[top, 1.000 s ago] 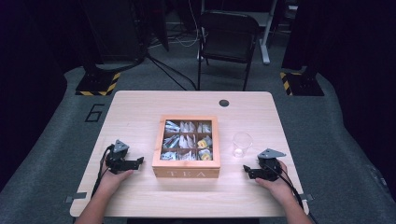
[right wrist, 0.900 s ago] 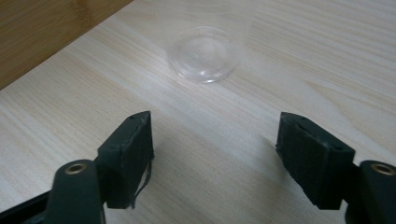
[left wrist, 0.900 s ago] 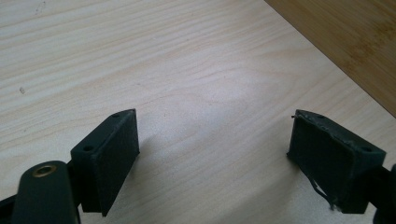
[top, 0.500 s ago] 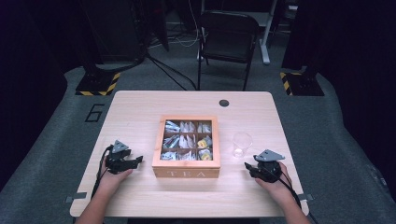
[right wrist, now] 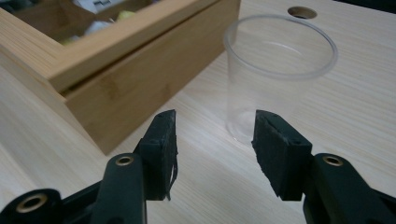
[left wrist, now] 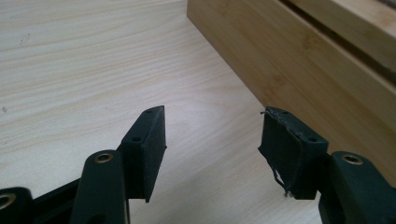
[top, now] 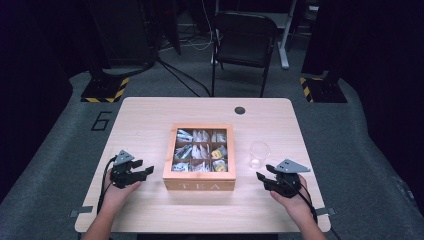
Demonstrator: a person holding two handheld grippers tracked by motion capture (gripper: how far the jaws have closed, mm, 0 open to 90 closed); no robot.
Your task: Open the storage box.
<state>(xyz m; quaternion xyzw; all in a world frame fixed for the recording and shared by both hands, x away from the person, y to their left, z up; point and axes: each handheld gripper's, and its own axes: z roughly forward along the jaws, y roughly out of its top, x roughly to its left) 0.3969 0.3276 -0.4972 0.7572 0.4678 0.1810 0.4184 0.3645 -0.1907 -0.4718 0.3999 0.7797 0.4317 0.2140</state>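
Recording studio: black curtains (top: 45, 75), hazard-taped stand bases (top: 105, 90).

In the high view the packets (top: 200, 150) inside the box (top: 200, 186) are too small to tell apart, and the lettering on its front wall is faint. The cup (top: 259, 154) shows there as a pale outline, its base hard to make out.

In the left gripper view the box (left wrist: 299, 60) is cut off by the top and right edges; its inside is hidden.

In the right gripper view the box (right wrist: 116, 70) runs off the top and left edges, its contents blurred. The cup (right wrist: 275, 70) has its foot partly hidden behind 1 of the fingers (right wrist: 280, 149).
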